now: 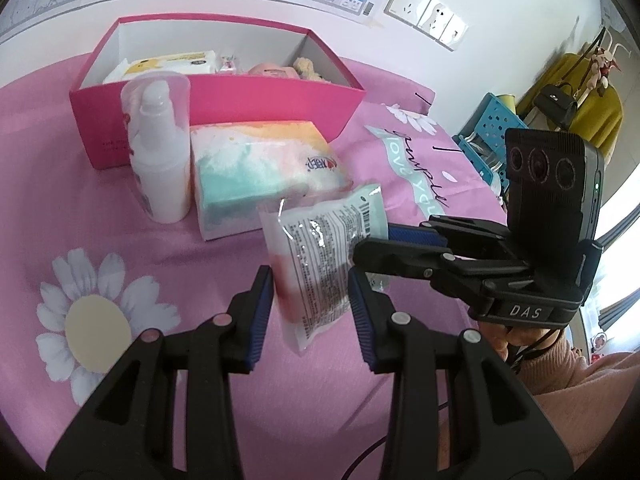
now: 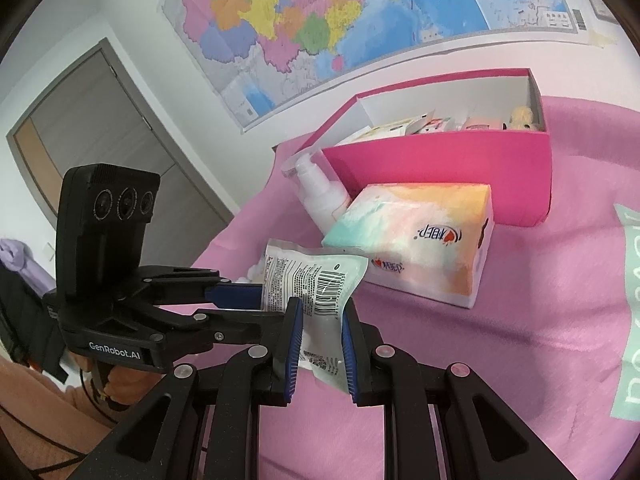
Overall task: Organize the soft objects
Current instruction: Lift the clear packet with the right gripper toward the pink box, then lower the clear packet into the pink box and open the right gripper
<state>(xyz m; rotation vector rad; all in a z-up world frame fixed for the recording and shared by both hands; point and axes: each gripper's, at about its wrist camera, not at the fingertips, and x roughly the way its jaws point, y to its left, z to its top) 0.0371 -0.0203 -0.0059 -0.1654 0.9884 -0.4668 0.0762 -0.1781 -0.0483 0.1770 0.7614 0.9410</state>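
A clear plastic packet [image 1: 320, 256] with printed text and a barcode is held above the pink bedspread. My right gripper [image 2: 319, 344] is shut on the packet [image 2: 320, 292]; in the left wrist view it [image 1: 374, 240] comes in from the right. My left gripper [image 1: 312, 312] is open, its fingers on either side of the packet's lower part, and shows at left in the right wrist view [image 2: 256, 300]. A pastel tissue pack [image 1: 260, 172] lies in front of the pink box [image 1: 224, 100], which holds several soft items.
A white pump bottle [image 1: 160, 152] stands left of the tissue pack [image 2: 416, 240], close to the box [image 2: 440, 168]. A blue crate [image 1: 492, 128] is beyond the bed's right edge. A map hangs on the wall [image 2: 320, 20] behind.
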